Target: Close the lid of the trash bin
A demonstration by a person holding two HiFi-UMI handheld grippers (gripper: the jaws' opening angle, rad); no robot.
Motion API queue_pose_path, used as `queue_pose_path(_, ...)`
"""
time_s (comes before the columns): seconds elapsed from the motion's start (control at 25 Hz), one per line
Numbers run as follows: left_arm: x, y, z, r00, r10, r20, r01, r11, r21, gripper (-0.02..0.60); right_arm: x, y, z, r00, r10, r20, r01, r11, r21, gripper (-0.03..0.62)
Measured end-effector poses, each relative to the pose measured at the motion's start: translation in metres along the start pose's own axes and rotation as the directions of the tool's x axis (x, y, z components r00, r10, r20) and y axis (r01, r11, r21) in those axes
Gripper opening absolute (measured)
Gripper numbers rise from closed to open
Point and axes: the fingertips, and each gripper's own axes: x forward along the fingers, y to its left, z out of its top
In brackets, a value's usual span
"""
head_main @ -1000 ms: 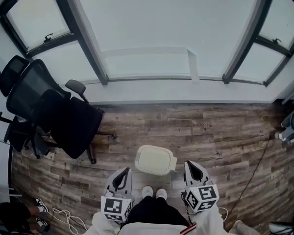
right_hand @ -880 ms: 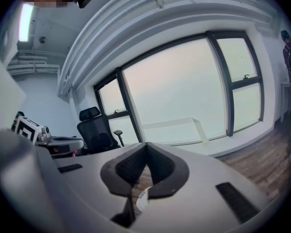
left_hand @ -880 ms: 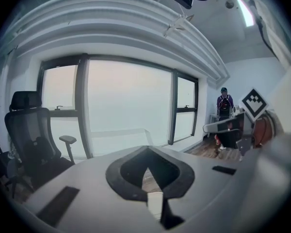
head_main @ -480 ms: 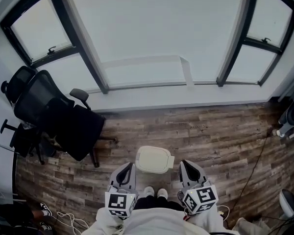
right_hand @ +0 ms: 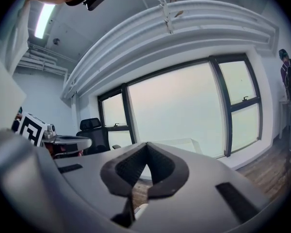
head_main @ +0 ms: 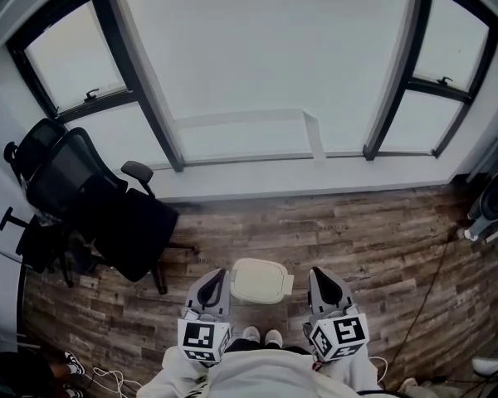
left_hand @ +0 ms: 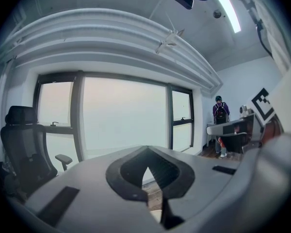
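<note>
Trash bin (head_main: 261, 280) is seen shut.
Left hand-held gripper (head_main: 216, 277) and right hand-held gripper (head_main: 317, 275) are held closed, empty: seemingly nothing left to push.

Overcast daylight pours through the large window (head_main: 266, 56), washing its panes to blank white. The wooden floor (head_main: 382, 230) stays dim, and fisheye distortion bends frames and darkens corners.
</note>
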Motion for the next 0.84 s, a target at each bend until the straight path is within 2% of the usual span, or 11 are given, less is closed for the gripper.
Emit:
queue_pose_path(0.28,0.006,0.006,0.004,1.0,0.0,0.003,-0.001,1.0,0.013,0.006,0.01,0.004,0.0,1.0,0.012,-0.01,-0.012,1.0,-0.003,0.023)
queue_pose_path(0.44,0.006,0.006,0.003,0.999,-0.008,-0.031,0.009,1.0,0.012,0.006,0.015,0.003,-0.002,1.0,0.008,-0.017,-0.008,1.0,-0.004,0.023)
queue_pose_path(0.64,0.01,0.016,0.006,1.0,0.004,0.002,-0.004,1.0,0.018,0.006,0.02,0.005,-0.002,1.0,0.006,-0.023,-0.006,1.0,-0.002,0.023)
queue_pose_path(0.84,0.012,0.023,0.002,1.0,-0.006,-0.019,0.006,1.0,0.01,0.006,0.03,0.01,-0.009,1.0,0.007,-0.024,-0.007,1.0,0.006,0.021)
